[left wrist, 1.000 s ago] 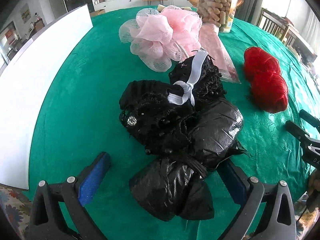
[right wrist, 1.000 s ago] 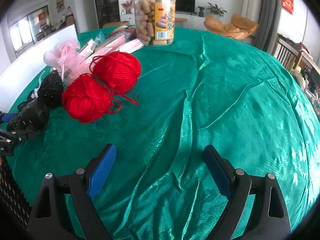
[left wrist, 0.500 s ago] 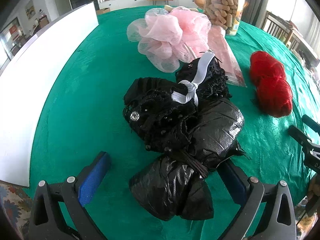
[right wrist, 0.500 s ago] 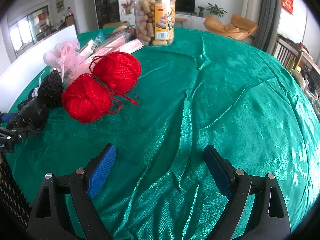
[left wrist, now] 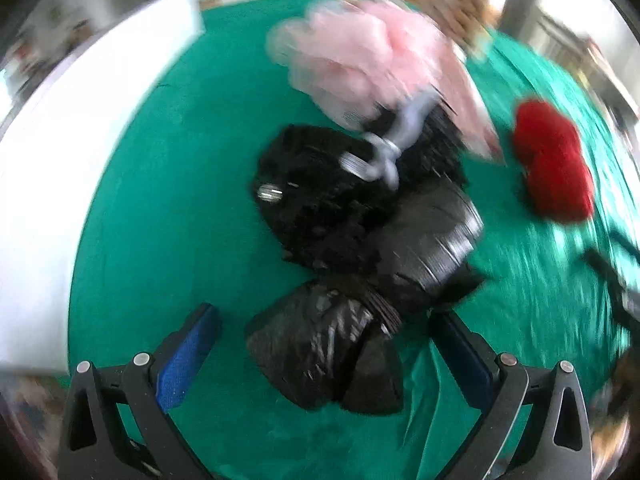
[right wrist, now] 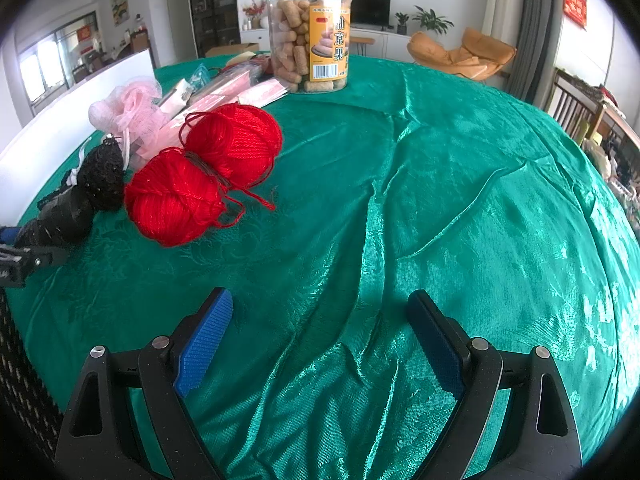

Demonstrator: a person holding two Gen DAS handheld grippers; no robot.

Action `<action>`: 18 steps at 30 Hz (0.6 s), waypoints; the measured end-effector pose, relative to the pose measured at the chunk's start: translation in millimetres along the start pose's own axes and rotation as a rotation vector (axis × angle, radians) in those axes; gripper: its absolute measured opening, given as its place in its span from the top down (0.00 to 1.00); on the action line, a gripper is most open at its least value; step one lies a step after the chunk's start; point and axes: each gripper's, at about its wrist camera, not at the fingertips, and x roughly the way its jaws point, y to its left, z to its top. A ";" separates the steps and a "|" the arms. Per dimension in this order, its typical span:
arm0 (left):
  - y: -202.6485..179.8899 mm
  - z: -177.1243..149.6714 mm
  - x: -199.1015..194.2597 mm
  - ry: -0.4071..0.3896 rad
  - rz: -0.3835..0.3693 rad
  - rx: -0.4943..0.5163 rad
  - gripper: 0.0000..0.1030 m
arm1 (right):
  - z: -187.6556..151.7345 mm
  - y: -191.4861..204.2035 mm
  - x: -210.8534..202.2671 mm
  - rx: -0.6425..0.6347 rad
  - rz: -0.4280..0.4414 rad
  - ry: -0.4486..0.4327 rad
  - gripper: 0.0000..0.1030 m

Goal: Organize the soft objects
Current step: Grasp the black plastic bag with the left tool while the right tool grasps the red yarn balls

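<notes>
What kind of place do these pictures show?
Most likely a home living and dining room: a table under a shiny green tablecloth, a flat black television on a low white cabinet, and an orange lounge chair beside grey curtains.

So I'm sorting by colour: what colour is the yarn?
Bright red yarn, two balls tied together; the right wrist view shows it best.

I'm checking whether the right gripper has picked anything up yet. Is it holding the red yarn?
No: the right gripper is open over bare green cloth, and the red yarn lies apart from it.
</notes>
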 end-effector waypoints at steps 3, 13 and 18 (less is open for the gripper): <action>0.9 5.7 3.4 0.059 -0.064 0.159 0.00 | 0.0 -0.1 0.1 0.000 0.000 0.000 0.11; 18.5 16.1 10.2 0.104 -0.122 0.375 0.00 | -0.7 0.1 -2.3 0.002 0.004 -0.001 0.11; 3.1 27.1 -4.0 0.040 -0.152 0.349 0.35 | -0.8 0.0 -2.3 0.002 0.004 -0.001 0.11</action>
